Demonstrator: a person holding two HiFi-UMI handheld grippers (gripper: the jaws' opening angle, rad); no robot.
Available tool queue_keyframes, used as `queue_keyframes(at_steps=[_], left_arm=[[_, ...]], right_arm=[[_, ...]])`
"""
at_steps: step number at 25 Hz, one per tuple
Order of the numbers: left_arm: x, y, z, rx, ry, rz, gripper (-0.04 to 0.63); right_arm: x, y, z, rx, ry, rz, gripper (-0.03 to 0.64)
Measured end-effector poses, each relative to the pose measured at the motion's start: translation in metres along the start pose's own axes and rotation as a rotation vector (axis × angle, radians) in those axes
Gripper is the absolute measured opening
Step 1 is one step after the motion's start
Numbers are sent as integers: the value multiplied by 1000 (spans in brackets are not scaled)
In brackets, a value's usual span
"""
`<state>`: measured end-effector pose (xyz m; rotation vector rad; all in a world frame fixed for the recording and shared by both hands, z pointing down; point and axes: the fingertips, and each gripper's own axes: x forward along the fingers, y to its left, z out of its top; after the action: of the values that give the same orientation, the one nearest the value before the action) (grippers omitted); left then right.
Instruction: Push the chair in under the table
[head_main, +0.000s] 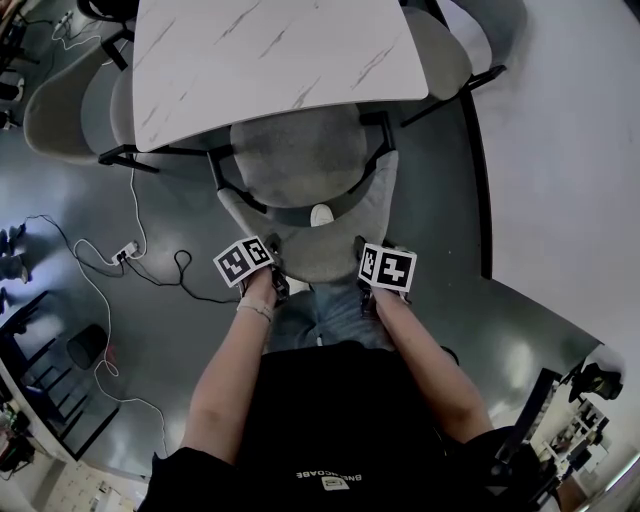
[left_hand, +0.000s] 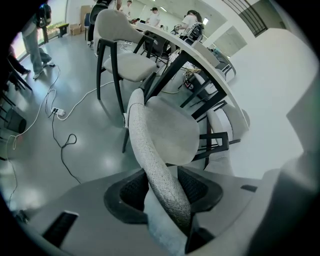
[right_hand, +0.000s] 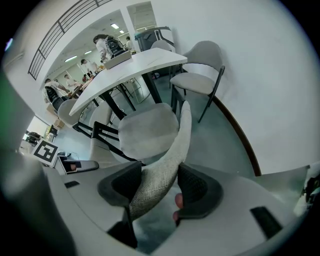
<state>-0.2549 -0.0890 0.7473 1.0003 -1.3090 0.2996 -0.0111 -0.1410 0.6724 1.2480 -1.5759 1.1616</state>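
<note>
A grey upholstered chair has its seat (head_main: 298, 160) partly under the white marble table (head_main: 265, 55). Its curved backrest (head_main: 325, 240) faces me. My left gripper (head_main: 265, 278) clamps the backrest's left end, and my right gripper (head_main: 372, 288) clamps its right end. In the left gripper view the backrest (left_hand: 150, 145) runs between the dark pads (left_hand: 129, 192) of the left gripper (left_hand: 162, 186). In the right gripper view the backrest (right_hand: 172, 150) sits between the pads (right_hand: 197, 187) of the right gripper (right_hand: 159, 184). Both grippers point steeply down.
Another grey chair (head_main: 55, 110) stands at the table's left and one (head_main: 455, 45) at its right. Cables (head_main: 150, 268) and a power strip (head_main: 125, 252) lie on the floor to the left. A dark curved strip (head_main: 482, 170) edges the white wall to the right.
</note>
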Motion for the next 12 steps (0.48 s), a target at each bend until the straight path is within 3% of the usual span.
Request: queue_keyframes(at_steps=[5, 12], left_arm=[[0, -2, 0, 5, -7, -4, 187], [1, -7, 1, -5, -31, -68, 189]], right_arm=[[0, -1, 1, 12, -2, -6, 238], [1, -6, -2, 35, -24, -20, 238]])
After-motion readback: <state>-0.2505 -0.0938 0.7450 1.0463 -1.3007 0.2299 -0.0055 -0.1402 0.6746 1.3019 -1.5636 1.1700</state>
